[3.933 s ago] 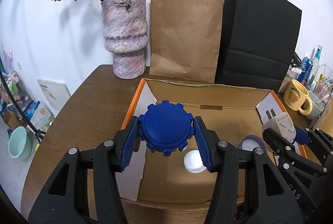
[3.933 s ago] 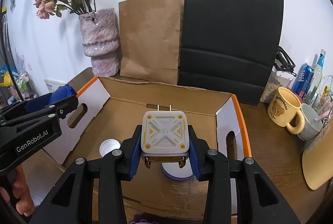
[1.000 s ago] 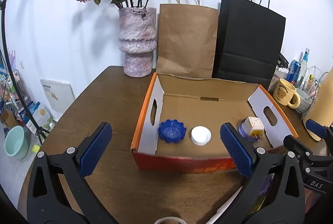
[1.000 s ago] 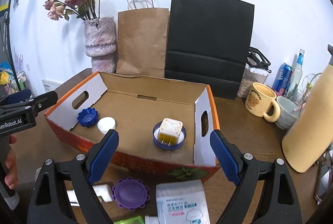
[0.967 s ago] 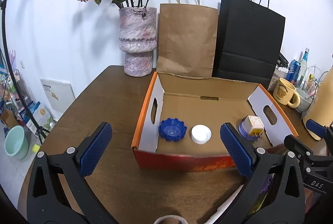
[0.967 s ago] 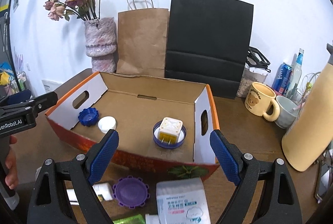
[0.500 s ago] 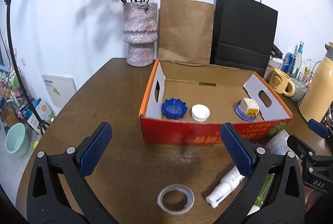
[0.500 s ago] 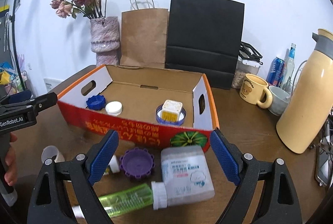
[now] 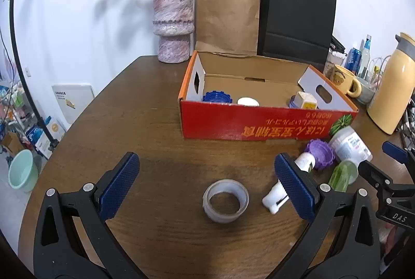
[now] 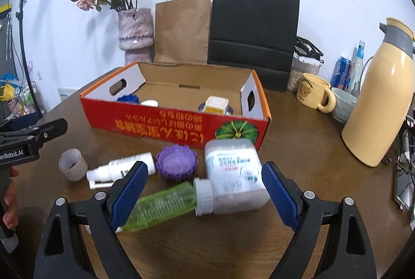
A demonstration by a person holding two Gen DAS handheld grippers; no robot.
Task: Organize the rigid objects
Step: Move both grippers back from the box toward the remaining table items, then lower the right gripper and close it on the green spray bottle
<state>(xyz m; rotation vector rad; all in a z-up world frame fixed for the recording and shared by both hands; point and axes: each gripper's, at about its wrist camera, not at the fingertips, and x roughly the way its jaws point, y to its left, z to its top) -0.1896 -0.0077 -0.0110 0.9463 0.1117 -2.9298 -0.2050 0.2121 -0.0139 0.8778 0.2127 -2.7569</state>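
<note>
Both grippers have pulled back from the cardboard box [image 9: 259, 123], jaws wide and empty: left gripper [image 9: 207, 185] over the tape roll [image 9: 225, 197], right gripper [image 10: 205, 197] over the white jar [image 10: 233, 170]. So one drop-off looks finished, another pickup likely. Inside the box, left to right: blue cap [image 9: 216, 97], white cap [image 9: 247, 101], white plug adapter [image 9: 306, 100]. Before the box lie spray bottle [image 10: 122, 168], purple lid [image 10: 176, 162], green bottle [image 10: 160, 205]

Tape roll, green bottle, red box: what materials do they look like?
Tape roll: translucent plastic film, slightly glossy; the table shows through its wall.
Green bottle: clear tinted plastic, probably; a bristly shape is visible inside.
Red box: cardboard, printed matte red outside, with raw brown inner walls.
</note>
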